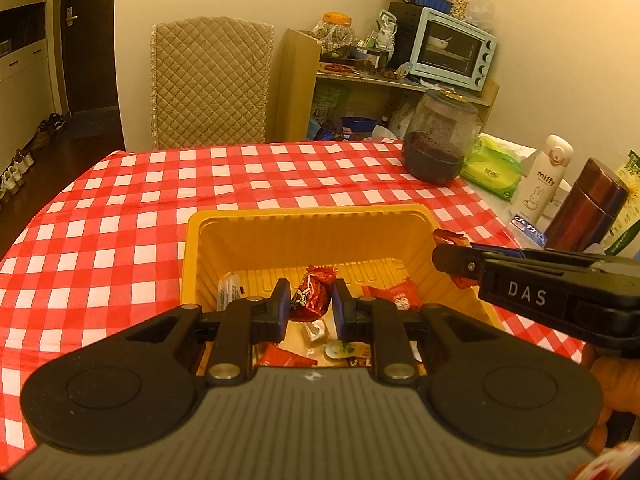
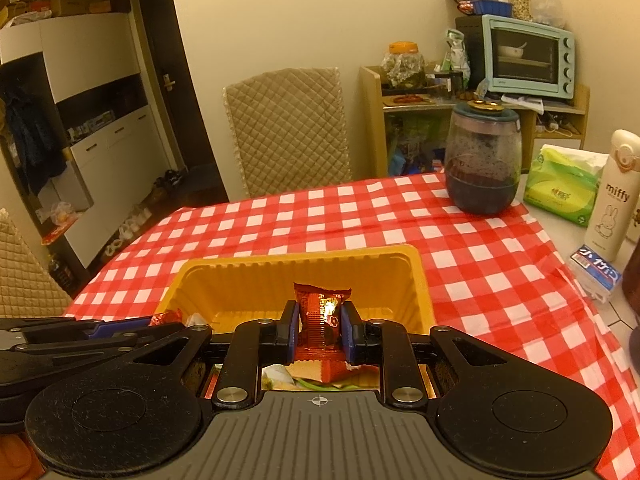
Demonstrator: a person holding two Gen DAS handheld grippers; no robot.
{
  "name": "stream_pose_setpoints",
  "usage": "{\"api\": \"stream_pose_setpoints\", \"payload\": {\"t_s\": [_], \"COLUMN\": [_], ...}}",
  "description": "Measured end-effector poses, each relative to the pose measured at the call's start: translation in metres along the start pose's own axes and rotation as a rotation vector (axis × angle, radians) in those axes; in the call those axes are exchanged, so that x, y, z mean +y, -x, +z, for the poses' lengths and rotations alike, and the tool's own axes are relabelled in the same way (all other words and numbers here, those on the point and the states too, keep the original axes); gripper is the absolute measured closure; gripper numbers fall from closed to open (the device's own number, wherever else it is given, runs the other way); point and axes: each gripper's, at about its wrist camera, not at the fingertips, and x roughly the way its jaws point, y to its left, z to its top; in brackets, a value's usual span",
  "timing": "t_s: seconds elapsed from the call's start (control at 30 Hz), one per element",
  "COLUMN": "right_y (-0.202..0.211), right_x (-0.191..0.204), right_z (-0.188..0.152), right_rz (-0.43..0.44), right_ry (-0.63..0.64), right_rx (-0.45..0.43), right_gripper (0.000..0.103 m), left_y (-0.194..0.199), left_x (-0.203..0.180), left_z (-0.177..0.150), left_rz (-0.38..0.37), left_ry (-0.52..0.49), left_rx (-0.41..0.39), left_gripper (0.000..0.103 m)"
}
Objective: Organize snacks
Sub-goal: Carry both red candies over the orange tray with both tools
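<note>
A yellow plastic box point(image 1: 312, 213) point(image 2: 296, 258) sits on the red-checked tablecloth with several snack packets in it, among them a red one point(image 1: 396, 296) and a white one point(image 1: 229, 288). My left gripper point(image 1: 310, 294) hangs over the box, shut on a red snack packet point(image 1: 308, 304). In the right wrist view it comes in from the left point(image 2: 156, 322). My right gripper point(image 2: 320, 314) is shut on another red foil packet point(image 2: 320, 308) above the box's near side. In the left wrist view the right gripper point(image 1: 442, 256) reaches in from the right over the box's right rim.
A glass jar point(image 1: 438, 140) point(image 2: 482, 164) with dark contents stands at the back right. Beside it are a green tissue pack point(image 2: 560, 184), a white bottle point(image 2: 612, 200) and a brown flask point(image 1: 588, 204). A quilted chair point(image 2: 288, 128) and a shelf with a toaster oven point(image 2: 528, 56) stand behind the table.
</note>
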Motion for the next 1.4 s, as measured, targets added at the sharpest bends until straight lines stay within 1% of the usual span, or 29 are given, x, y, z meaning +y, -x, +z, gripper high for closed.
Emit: {"api": "stream_pose_setpoints", "payload": {"t_s": [0.33,0.6,0.9,1.27,1.4], "right_y": [-0.032,-0.048,-0.058,-0.062,-0.064], "right_x": [0.006,0.001,-0.006,-0.006,-0.007], "right_z": [0.005,0.008,0.009,0.01,0.009], "right_rz": [0.012,0.03,0.027,0.026,0.025], "right_ry": [0.009,-0.027,-0.052,-0.061,-0.065], "right_rx": [0.049,0.071,0.082,0.089,0.089], "right_gripper": [0.081,0.081,0.081,0.081,0.081], "left_y": [-0.022,-0.036,-0.049,-0.054,-0.056], "left_x": [0.015,0.022,0.024,0.025,0.026], "left_z": [0.01,0.014,0.015,0.014,0.013], "left_rz": [0.027,0.029,0.031,0.027,0.012], "left_ry": [0.025,0.037,0.031,0.028,0.038], "left_rx": [0.02,0.034,0.054,0.067,0.072], "left_gripper": [0.083,0.083,0.083,0.083,0.083]}}
